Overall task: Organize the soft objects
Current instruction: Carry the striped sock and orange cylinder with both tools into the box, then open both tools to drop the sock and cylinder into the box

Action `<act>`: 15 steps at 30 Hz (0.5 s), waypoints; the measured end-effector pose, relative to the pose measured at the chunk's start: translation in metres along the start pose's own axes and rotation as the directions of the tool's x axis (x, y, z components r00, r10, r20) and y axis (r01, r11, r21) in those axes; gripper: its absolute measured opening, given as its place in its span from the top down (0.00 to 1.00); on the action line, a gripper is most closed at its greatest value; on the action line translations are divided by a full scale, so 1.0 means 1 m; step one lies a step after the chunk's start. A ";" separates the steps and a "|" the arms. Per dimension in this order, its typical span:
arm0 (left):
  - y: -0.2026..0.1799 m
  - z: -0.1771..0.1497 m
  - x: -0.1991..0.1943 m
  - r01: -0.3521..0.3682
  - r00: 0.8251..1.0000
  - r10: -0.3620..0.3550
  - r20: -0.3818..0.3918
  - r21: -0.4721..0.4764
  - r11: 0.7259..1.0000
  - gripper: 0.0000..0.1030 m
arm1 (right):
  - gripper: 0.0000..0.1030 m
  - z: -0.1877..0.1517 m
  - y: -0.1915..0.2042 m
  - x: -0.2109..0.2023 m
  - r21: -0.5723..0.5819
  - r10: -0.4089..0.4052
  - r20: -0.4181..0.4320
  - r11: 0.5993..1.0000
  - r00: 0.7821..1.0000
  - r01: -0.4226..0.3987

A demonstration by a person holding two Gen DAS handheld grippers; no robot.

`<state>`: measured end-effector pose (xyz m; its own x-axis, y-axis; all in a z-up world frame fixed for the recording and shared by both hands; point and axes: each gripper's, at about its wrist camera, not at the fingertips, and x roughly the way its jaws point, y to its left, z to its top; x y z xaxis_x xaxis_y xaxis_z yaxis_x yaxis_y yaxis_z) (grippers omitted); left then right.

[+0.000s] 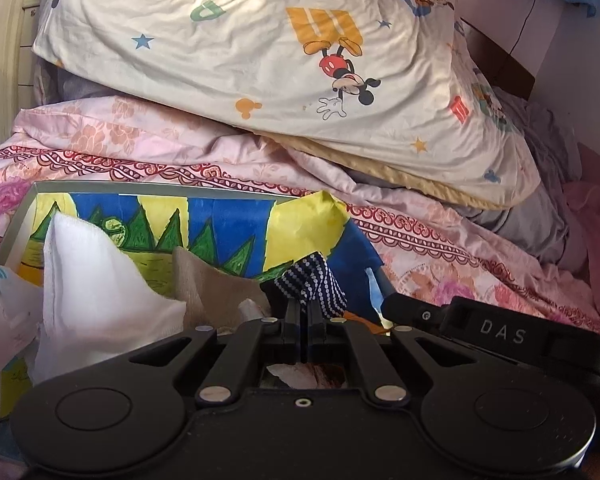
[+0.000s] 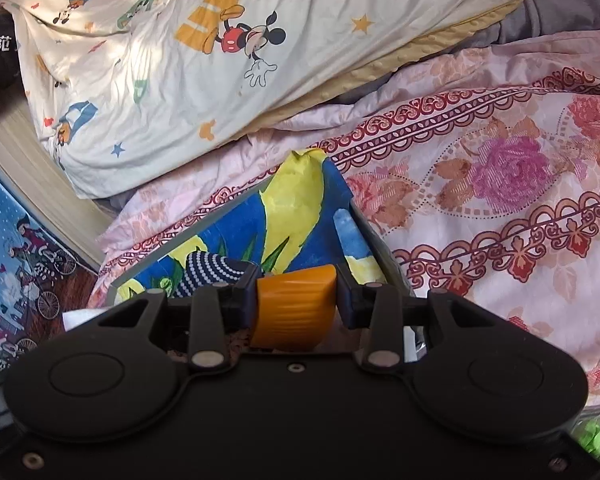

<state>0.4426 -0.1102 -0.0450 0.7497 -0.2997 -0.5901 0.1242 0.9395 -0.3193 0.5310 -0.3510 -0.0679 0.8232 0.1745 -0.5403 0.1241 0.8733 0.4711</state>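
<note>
Floral pink quilt [image 2: 500, 168] under a cartoon pillow [image 1: 260, 60] and painted box [image 2: 300, 208].
</note>
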 end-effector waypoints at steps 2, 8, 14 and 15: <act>-0.003 -0.001 -0.002 -0.006 1.000 0.006 -0.005 0.012 1.000 0.96 | 0.68 0.003 0.002 0.001 -0.011 -0.002 -0.002 1.000 1.000 0.002; -0.011 -0.003 -0.011 -0.006 1.000 0.008 -0.029 0.053 0.999 0.88 | 0.65 0.006 0.012 -0.009 -0.069 -0.007 -0.006 0.998 1.000 0.006; -0.008 -0.002 -0.031 -0.024 1.000 0.025 -0.013 0.045 0.999 0.82 | 0.61 0.009 0.019 -0.020 -0.096 -0.017 0.000 0.995 1.000 0.017; -0.008 -0.001 -0.034 -0.028 1.000 0.028 -0.007 0.040 0.999 0.80 | 0.59 0.009 0.020 -0.022 -0.097 -0.019 0.004 0.995 1.000 0.019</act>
<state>0.4153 -0.1076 -0.0230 0.7480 -0.2742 -0.6044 0.1291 0.9534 -0.2728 0.5202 -0.3419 -0.0401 0.8227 0.1566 -0.5465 0.0854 0.9164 0.3911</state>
